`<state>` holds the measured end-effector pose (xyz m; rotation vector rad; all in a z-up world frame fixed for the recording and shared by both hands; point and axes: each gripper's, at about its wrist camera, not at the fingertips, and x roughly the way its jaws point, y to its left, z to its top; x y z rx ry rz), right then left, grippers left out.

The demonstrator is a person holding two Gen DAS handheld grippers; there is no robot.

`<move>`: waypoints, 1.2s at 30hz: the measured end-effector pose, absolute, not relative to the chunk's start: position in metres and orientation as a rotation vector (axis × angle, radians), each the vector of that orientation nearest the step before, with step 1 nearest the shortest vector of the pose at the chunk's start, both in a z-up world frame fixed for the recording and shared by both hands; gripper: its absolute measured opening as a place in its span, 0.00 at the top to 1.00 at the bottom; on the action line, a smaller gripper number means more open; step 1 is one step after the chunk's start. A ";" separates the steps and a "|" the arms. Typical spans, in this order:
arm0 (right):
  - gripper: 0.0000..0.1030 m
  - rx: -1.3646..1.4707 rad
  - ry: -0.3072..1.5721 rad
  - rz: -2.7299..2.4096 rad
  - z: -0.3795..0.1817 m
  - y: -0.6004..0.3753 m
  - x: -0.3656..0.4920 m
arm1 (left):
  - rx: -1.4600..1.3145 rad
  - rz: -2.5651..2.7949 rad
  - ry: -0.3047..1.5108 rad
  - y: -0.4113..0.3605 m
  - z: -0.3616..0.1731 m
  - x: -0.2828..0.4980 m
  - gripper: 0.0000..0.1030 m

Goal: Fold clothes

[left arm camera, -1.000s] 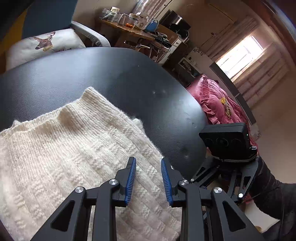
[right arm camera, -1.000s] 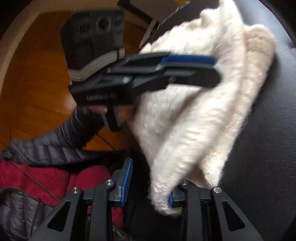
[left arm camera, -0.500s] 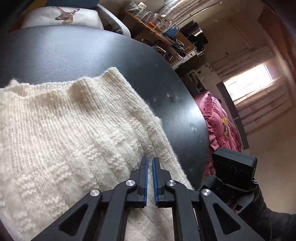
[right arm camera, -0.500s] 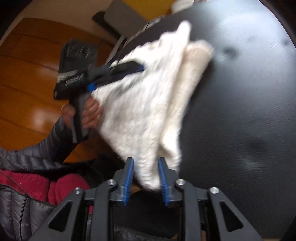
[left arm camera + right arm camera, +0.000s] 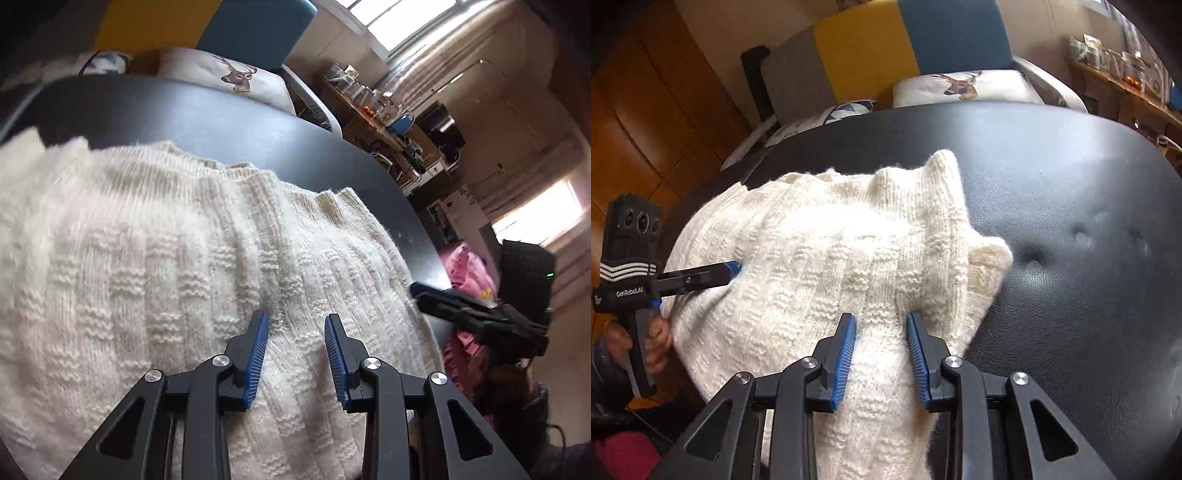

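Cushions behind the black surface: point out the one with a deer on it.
The white cushion on the right, under the blue panel; the left cushion shows blue triangles instead.

Sweater (image 5: 155, 258) left edge blurred, cropped; shelf clutter (image 5: 369, 99) perhaps jars.

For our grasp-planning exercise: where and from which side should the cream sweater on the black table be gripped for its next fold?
Probably the ribbed corner of the sweater, approached from the bare table on the right in the right wrist view: it sticks up free, while the middle lies flat.
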<state>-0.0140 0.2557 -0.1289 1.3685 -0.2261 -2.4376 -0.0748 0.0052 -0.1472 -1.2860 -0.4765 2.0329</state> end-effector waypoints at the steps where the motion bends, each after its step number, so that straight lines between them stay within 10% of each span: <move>1: 0.73 1.378 -0.231 -2.463 -0.128 0.258 -0.015 | -1.275 2.037 -0.491 0.003 -0.148 -0.073 0.70; 13: 0.70 1.071 -0.128 -2.369 -0.075 0.123 -0.027 | -1.033 2.254 -0.743 -0.146 -0.098 -0.023 0.53; 26: 0.71 1.257 -0.181 -2.276 -0.128 0.106 -0.052 | -1.171 2.197 -0.901 -0.252 -0.159 -0.001 0.53; 29: 0.72 1.279 -0.155 -2.267 -0.127 0.104 -0.057 | -1.139 2.118 -0.921 -0.252 -0.165 -0.001 0.80; 36: 0.72 1.302 0.007 -2.296 -0.125 0.105 -0.057 | -1.068 2.046 -0.950 -0.260 -0.155 0.014 0.95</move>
